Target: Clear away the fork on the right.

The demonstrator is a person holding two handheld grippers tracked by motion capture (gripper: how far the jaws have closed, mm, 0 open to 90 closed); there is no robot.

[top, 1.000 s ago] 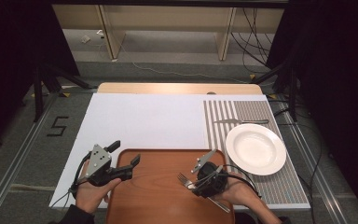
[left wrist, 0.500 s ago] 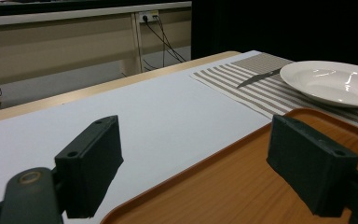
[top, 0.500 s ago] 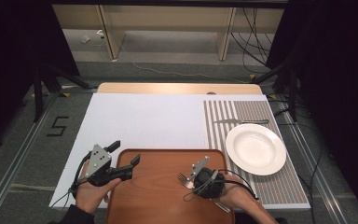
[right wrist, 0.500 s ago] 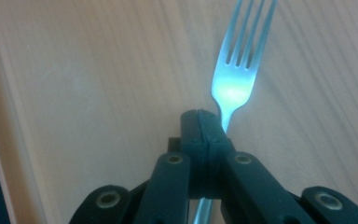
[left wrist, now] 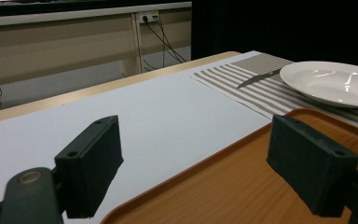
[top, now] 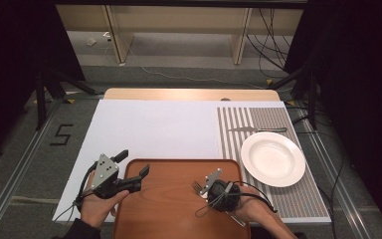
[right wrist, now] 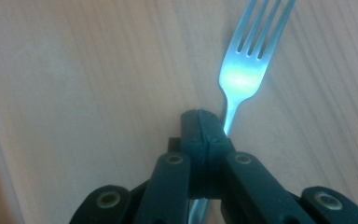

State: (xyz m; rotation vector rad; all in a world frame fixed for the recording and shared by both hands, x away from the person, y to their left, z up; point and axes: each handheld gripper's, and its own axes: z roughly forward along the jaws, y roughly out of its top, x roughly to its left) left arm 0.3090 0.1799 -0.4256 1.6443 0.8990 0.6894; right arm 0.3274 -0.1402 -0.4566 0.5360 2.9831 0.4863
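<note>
Fork handle hidden behind right gripper

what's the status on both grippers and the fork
Left gripper open, over tray edge. Right gripper shut on fork over tray. Nothing in the way.

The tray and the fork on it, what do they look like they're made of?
Tray: probably wood or a wood-look laminate, matte reddish brown with faint grain in the right gripper view. Fork: polished metal, likely stainless steel, silvery with a bright glare at its neck.
</note>
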